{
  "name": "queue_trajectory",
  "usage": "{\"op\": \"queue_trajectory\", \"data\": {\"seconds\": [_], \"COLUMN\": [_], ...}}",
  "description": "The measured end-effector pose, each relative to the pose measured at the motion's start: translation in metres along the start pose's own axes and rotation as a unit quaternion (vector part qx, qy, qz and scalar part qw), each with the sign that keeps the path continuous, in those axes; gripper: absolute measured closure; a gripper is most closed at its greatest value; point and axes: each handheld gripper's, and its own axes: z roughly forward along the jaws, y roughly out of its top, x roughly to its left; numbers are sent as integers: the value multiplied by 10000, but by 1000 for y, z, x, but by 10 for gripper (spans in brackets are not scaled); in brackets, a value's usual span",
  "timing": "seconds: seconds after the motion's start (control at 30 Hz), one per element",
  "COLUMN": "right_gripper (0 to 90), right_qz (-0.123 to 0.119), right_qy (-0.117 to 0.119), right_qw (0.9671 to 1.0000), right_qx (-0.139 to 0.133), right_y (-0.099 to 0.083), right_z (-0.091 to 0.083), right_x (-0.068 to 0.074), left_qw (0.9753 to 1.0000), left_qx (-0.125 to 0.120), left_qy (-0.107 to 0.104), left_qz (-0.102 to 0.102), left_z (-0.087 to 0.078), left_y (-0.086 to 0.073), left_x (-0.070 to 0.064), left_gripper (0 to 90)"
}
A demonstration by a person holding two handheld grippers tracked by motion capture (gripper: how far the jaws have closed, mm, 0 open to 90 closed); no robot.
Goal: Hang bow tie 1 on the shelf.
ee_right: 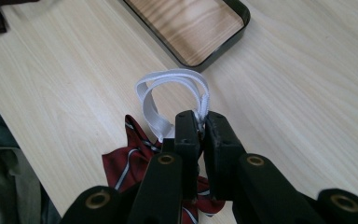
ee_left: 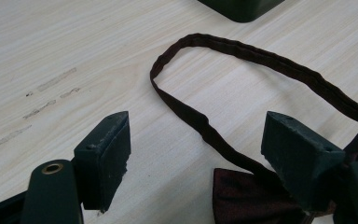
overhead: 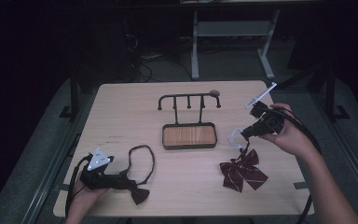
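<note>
A dark maroon bow tie (overhead: 140, 195) lies near the table's front left, its strap loop (overhead: 143, 161) spread out behind it. My left gripper (overhead: 127, 181) is right at the bow and stands open; in the left gripper view the strap (ee_left: 261, 58) runs between the parted fingers and the bow (ee_left: 247, 196) lies by the right finger (ee_left: 298, 158). A red striped bow tie (overhead: 242, 173) is at the front right. My right gripper (overhead: 245, 134) is shut on its white strap (ee_right: 168, 86), with the striped bow (ee_right: 126, 158) below the jaws.
A black hook rack (overhead: 189, 99) rises from a dark-rimmed tray with a wooden floor (overhead: 189, 146) at the table's middle; the tray's rim (ee_right: 235, 35) is just beyond the white strap. Table legs and cables stand behind the far edge.
</note>
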Motion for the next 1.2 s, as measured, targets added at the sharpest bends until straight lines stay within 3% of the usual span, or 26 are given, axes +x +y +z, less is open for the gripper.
{"op": "queue_trajectory", "data": {"seconds": [0.67, 1.2], "right_gripper": [843, 846], "right_qz": [-169, -338], "right_qy": [-55, -126], "right_qw": [9996, 9988], "right_qx": [-213, -327], "right_y": [19, 38], "right_z": [-21, -26], "right_x": [9, 18], "left_qw": [10000, 10000], "left_qx": [26, -56], "left_qy": [-19, -9], "left_qz": [14, 0], "left_z": [2, 1], "left_y": [0, 1], "left_x": [1, 2], "left_gripper": [243, 244]}}
